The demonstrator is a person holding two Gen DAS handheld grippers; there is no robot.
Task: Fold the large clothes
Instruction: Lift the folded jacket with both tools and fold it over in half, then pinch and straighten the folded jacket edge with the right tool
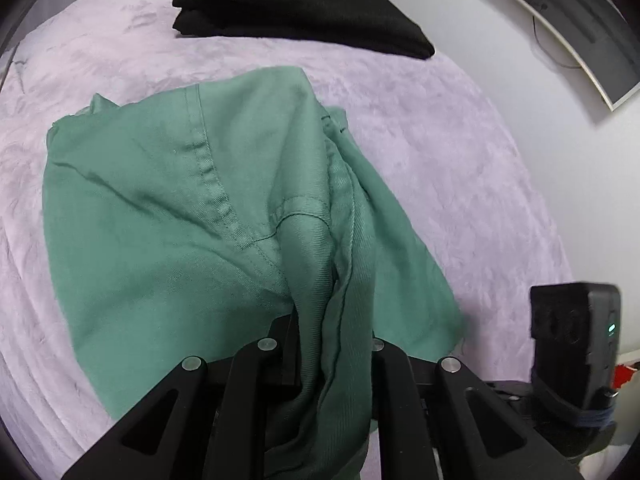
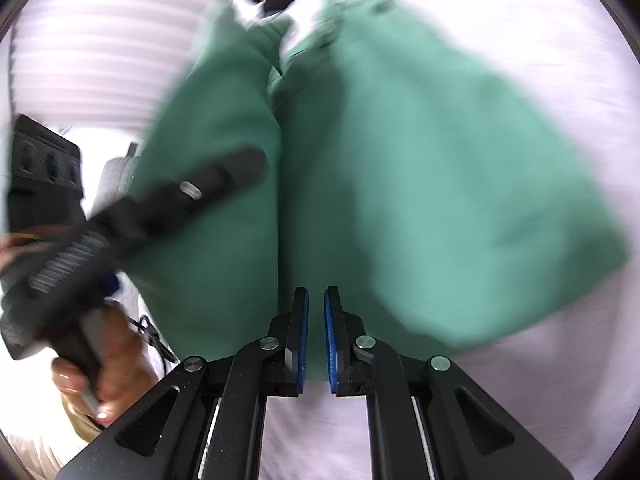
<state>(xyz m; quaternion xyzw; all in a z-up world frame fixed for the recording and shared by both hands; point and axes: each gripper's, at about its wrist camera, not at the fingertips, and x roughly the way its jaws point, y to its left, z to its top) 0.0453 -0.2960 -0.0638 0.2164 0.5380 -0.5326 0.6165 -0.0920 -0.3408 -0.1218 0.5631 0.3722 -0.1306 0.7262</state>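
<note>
Two pairs of tongs are at work on one green garment, which lies partly spread on a bed covered with a pale lilac blanket, in front of a black garment that sits already folded at the far side. The left tongs are clamped on a thick gathered bunch of the green cloth, which rises from the bed into their jaws. The right tongs are nearly closed, their blue pads a narrow gap apart; the cloth reaches up to that gap, but the blurred right view does not show whether any of it is pinched. That view also shows the left tongs against the cloth, with a hand on their handle. The step in hand looks like carrying one side of the garment over to make a fold. Next, the held edge probably needs laying flat and square on the lower layer, with the bunching smoothed out before letting go.
</note>
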